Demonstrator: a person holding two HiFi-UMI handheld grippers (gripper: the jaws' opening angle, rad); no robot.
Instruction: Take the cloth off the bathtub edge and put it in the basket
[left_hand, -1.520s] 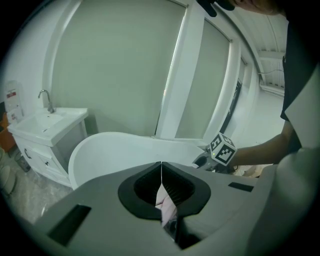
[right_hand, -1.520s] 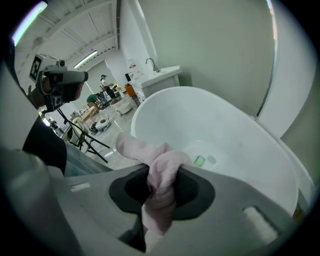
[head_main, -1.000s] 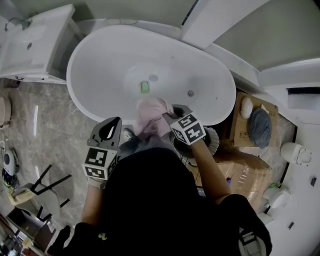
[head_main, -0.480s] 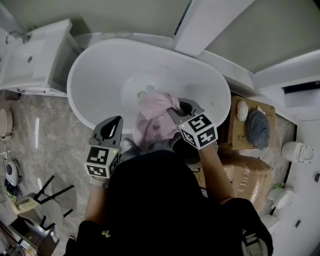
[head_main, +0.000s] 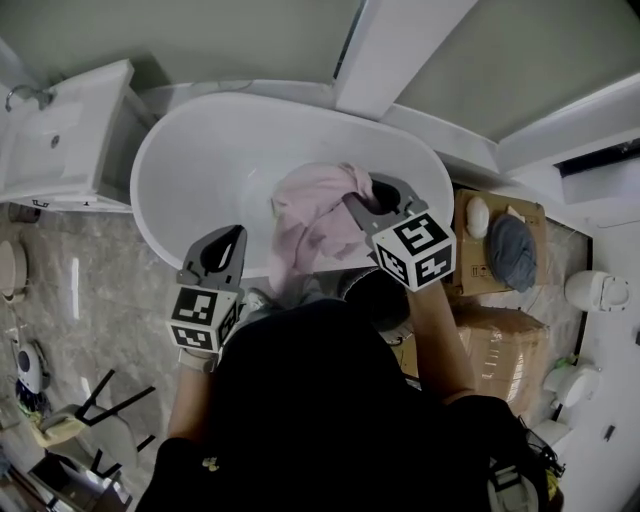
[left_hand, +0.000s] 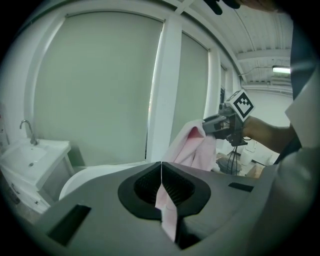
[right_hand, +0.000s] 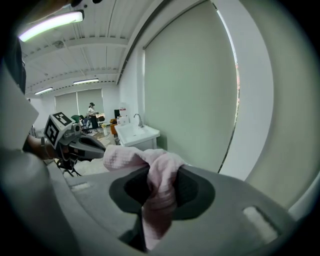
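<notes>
**Pink cloth clamped in right claw above bathtub**

The cloth (head_main: 315, 225) is soft, pink and waffle-textured, bunched into loose folds. The bathtub (head_main: 195, 160) is a smooth white oval with a rounded rim.

A white washbasin (head_main: 60, 150) stands just off the tub's left end, and cardboard boxes (head_main: 500, 340) crowd its right end. Open room lies over the tub's left half and above the veined stone floor (head_main: 90, 270) along its near left side.

The right claw (right_hand: 161, 181) pinches a gathered fold of the cloth between its dark ribbed pads. The rest of the cloth drapes down over the tub's near half.

The left claw (left_hand: 161, 175) has its tips pressed together. Pink shows through the slot behind the tips, but in the head view bare tub separates this claw from the cloth.

The basket (head_main: 375, 296), dark and round, stands just outside the tub's near right rim.
</notes>
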